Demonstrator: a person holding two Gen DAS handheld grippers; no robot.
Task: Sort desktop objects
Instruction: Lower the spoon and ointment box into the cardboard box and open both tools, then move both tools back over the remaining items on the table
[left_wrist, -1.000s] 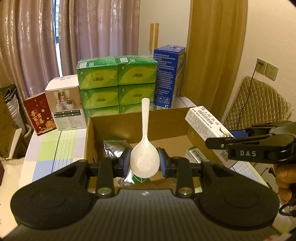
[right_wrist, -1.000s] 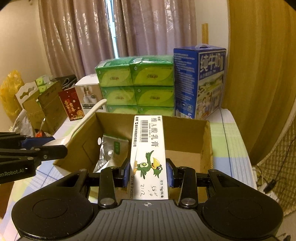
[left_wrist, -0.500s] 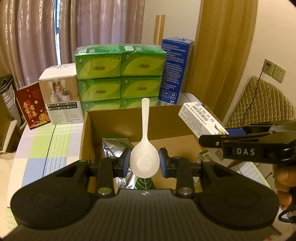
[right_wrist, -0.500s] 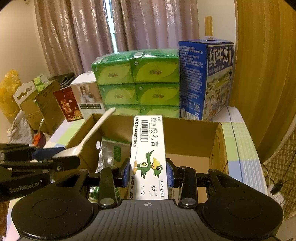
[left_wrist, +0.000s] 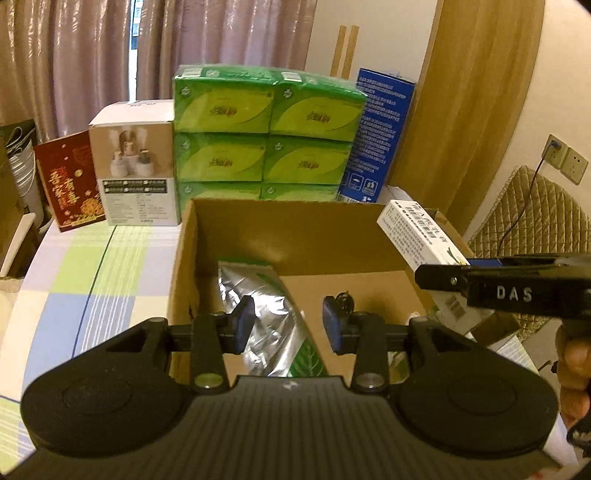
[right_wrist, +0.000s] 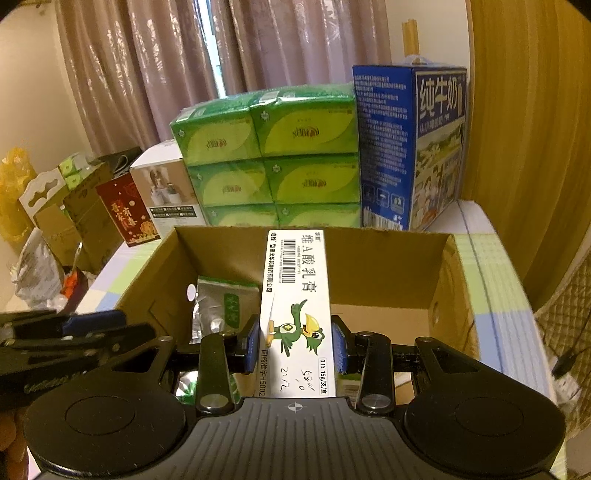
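Note:
My left gripper (left_wrist: 288, 325) hangs over the open cardboard box (left_wrist: 288, 206). Its jaws are opening and nothing is between the blue pads. The white spoon is not in view. A silver foil pouch with green print (left_wrist: 258, 295) lies in the box under that gripper, beside a small dark object (left_wrist: 343, 297). My right gripper (right_wrist: 295, 343) is shut on a long white ointment box with a green bird (right_wrist: 295, 288), held over the cardboard box (right_wrist: 369, 232). In the left wrist view that gripper (left_wrist: 439, 277) and the ointment box (left_wrist: 417, 232) reach in from the right.
Behind the cardboard box stand stacked green tissue packs (left_wrist: 266, 133), a blue milk carton (right_wrist: 410, 147), a white product box (left_wrist: 136, 173) and a red box (left_wrist: 68, 184). A checked tablecloth (left_wrist: 92, 266) covers the table. A quilted chair back (left_wrist: 535, 218) is at right.
The white spoon was pinched in my left gripper before; now the jaws have parted and the spoon is gone from view. Both grippers have moved closer over the cardboard box.

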